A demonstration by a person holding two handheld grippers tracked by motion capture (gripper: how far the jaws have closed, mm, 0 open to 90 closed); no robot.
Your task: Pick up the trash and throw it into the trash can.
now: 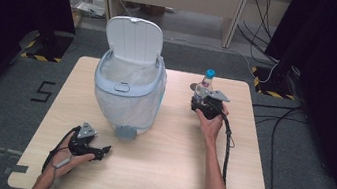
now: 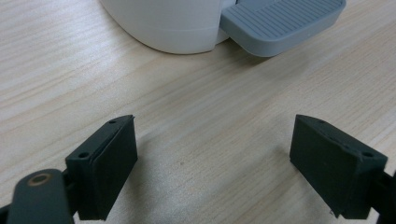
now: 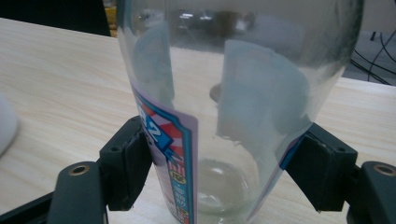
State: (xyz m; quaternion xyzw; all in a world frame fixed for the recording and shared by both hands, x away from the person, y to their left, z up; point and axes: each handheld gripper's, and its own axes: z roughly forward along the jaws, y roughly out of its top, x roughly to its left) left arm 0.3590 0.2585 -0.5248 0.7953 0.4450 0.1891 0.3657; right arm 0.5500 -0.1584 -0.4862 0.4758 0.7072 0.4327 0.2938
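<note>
Wooden table (image 1: pixel 154 173), right hand-held gripper (image 3: pixel 219 163) clamping clear bottle (image 3: pixel 233 93) (upright), left hand-held gripper (image 2: pixel 215 163) spread wide near bin (image 1: pixel 130 86)

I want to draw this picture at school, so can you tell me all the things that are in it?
Pedal bin: one, white with a pale blue rim, far left part of the table, lid up, a bag lining it.
Bin pedal: one, grey and ribbed, at the bin's near foot.
Plastic bottle: one, clear with a blue cap and a colourful label, upright on the right part of the table.
Table: one, light wood.
Cables: several, black, on the floor at the far right.
Left gripper: one, black, jaws apart, low over the near left of the table.
Right gripper: one, black, jaws pressed on the bottle's sides.
Hands: two, each holding a gripper.
</note>
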